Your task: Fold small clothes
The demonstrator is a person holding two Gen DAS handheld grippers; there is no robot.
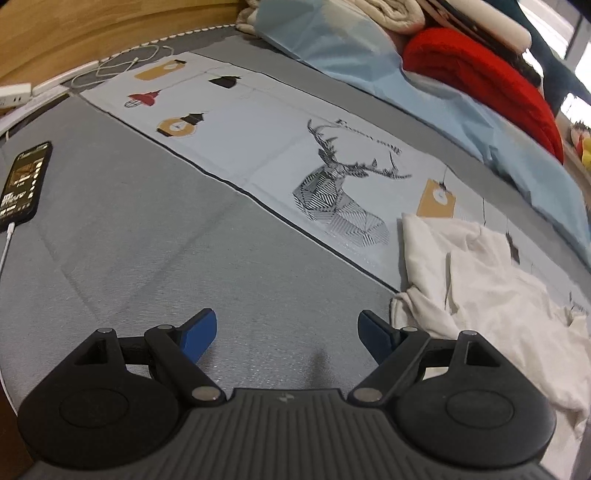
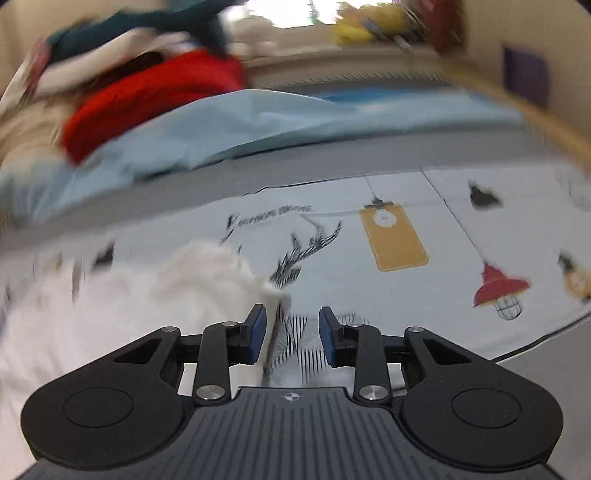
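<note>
A crumpled white garment (image 1: pixel 491 295) lies on the printed pale-blue cloth (image 1: pixel 258 147) at the right of the left wrist view. My left gripper (image 1: pixel 287 315) hovers over the grey bed cover (image 1: pixel 147 240) just left of it, jaws wide open with nothing between them. The right wrist view is motion-blurred. There the white garment (image 2: pixel 147 295) fills the lower left. My right gripper (image 2: pixel 291 314) is partly open above the deer print (image 2: pixel 303 243). A thin edge of the garment hangs just inside the left fingertip (image 2: pixel 258 325), and the pads do not press on it.
A phone (image 1: pixel 26 181) on a white cable lies at the left on the bed cover. A white charger cable (image 1: pixel 122 62) sits by the wooden headboard (image 1: pixel 92 33). Piled along the far side are a light-blue sheet (image 1: pixel 369 62), a red fabric (image 1: pixel 480 81) and beige textiles (image 1: pixel 388 14).
</note>
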